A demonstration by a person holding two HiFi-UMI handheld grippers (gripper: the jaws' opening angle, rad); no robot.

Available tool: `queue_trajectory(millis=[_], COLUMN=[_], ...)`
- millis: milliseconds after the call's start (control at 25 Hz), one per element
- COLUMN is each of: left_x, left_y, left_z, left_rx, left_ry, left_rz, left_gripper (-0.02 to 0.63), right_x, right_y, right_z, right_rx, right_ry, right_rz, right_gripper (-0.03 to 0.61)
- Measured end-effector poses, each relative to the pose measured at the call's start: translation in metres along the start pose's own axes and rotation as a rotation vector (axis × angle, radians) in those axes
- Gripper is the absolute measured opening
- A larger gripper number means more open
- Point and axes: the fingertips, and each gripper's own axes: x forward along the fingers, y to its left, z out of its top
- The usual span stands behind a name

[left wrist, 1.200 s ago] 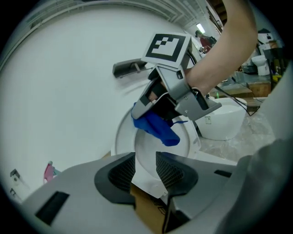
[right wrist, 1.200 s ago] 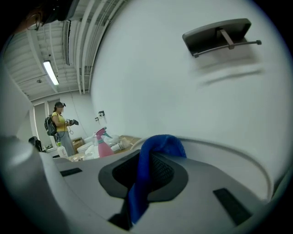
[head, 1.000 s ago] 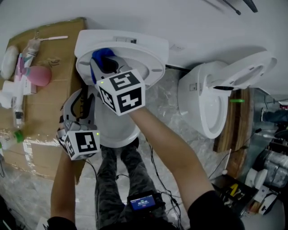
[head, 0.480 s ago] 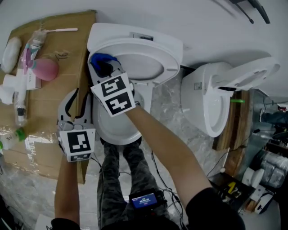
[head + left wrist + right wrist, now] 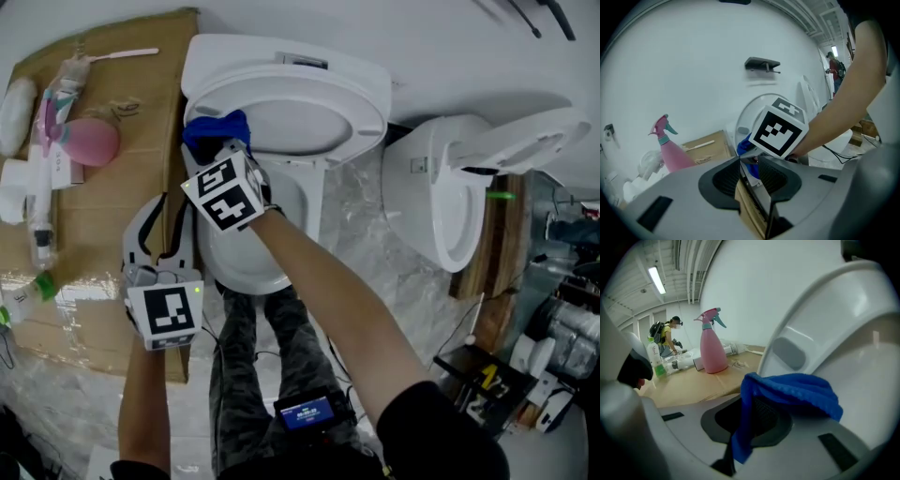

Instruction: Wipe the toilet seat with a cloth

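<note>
One blue cloth (image 5: pixel 797 392) is clamped in the right gripper (image 5: pixel 751 420). The jaws are closed on a fold of it, with one end hanging down between the pads and the rest bunched over the tip. Just ahead of those jaws the cloth bears on the raised toilet seat (image 5: pixel 314 112), at its left rim and beside one grey bumper pad (image 5: pixel 790 352). Below that gripper, towards the person, lies the open bowl (image 5: pixel 246 267) of the same toilet.

The left gripper (image 5: pixel 749 165) hangs to the left of the right one and nearer the person. Its two pads stand a little apart with nothing pinched between them. Through the gap shows the edge of one cardboard sheet (image 5: pixel 108 89), and the tips sit where that sheet meets the bowl. Directly ahead of the left gripper is the right gripper's marker cube (image 5: pixel 780 131).

Left of both tools, on the cardboard, are one pink spray bottle (image 5: pixel 86 141), one thin white stick (image 5: pixel 117 56) and one clear bottle with a green cap (image 5: pixel 28 286). Several pale items beside them are too small to tell.

To the right of the right gripper, well apart, stands a second toilet (image 5: pixel 427 220), its seat also up, which makes two toilets. Far beyond the spray bottle, in the right gripper view, one person (image 5: pixel 670 336) bends forward.
</note>
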Motion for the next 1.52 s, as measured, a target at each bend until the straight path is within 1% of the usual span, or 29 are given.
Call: queue_trajectory(millis=[80, 160, 200, 320, 400, 520, 640, 840, 1120, 1240, 1440, 1520], left_x=[-0.003, -0.004, -0.004, 0.000, 0.003, 0.009, 0.016, 0.027, 0.051, 0.060, 0.070, 0.074], left_y=[-0.002, -0.005, -0.005, -0.008, -0.012, -0.016, -0.016, -0.022, -0.051, -0.063, -0.074, -0.080], left_z=[-0.005, -0.010, -0.011, -0.012, -0.016, -0.024, -0.031, -0.037, -0.037, -0.038, -0.037, -0.035], left_rx=[0.004, -0.008, -0.023, -0.103, -0.139, -0.167, -0.183, -0.180, -0.139, -0.133, -0.140, -0.136], left_ry=[0.002, 0.012, 0.015, 0.017, 0.038, 0.083, 0.111, 0.144, 0.173, 0.190, 0.206, 0.207], left_rz=[-0.018, -0.033, -0.038, -0.056, -0.061, -0.053, -0.042, -0.038, -0.065, -0.078, -0.080, -0.084], left_gripper=[0.121, 0.121, 0.121, 0.120, 0.118, 0.117, 0.114, 0.110, 0.107, 0.106, 0.104, 0.104], right_x=[0.008, 0.016, 0.020, 0.031, 0.039, 0.045, 0.045, 0.039, 0.020, 0.010, -0.012, -0.021], right_y=[-0.001, -0.003, -0.003, -0.003, -0.002, -0.006, -0.015, -0.031, -0.062, -0.083, -0.124, -0.131], right_z=[-0.010, -0.023, -0.028, -0.045, -0.059, -0.079, -0.101, -0.132, -0.151, -0.157, -0.164, -0.169], right_rx=[0.069, 0.124, 0.132, 0.128, 0.132, 0.166, 0.193, 0.217, 0.245, 0.307, 0.471, 0.482], right_ry=[0.011, 0.028, 0.036, 0.064, 0.088, 0.119, 0.158, 0.190, 0.187, 0.163, 0.120, 0.120], right_rz=[0.017, 0.030, 0.033, 0.039, 0.049, 0.054, 0.059, 0.055, 0.043, 0.020, -0.059, -0.061], right_gripper=[0.048, 0.047, 0.047, 0.048, 0.046, 0.046, 0.046, 0.047, 0.048, 0.048, 0.046, 0.046])
